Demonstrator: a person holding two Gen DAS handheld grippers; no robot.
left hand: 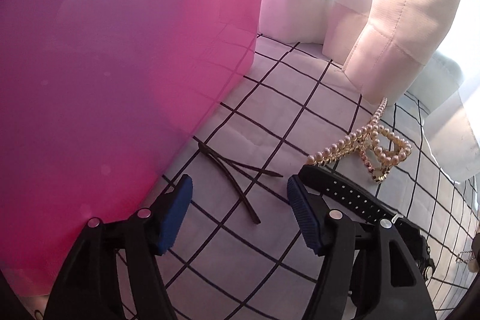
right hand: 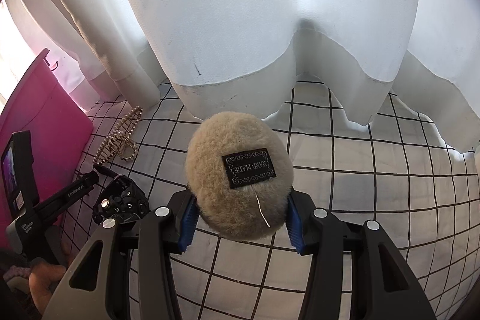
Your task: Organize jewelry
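Gripping a fuzzy beige hair accessory [right hand: 238, 185] in the right gripper [right hand: 240, 222], pads pinching its lower sides, raised over the grid-check bedsheet [right hand: 375, 185]. Hovering the left gripper [left hand: 238, 210] spread wide above crossed bobby pins [left hand: 237, 176]. Advising steady pressure, carrying toward the pink box [left hand: 120, 65]. Showing an upside-down, unreadable black label [right hand: 248, 168]; "GenRobot.AI" lettering on the left arm.
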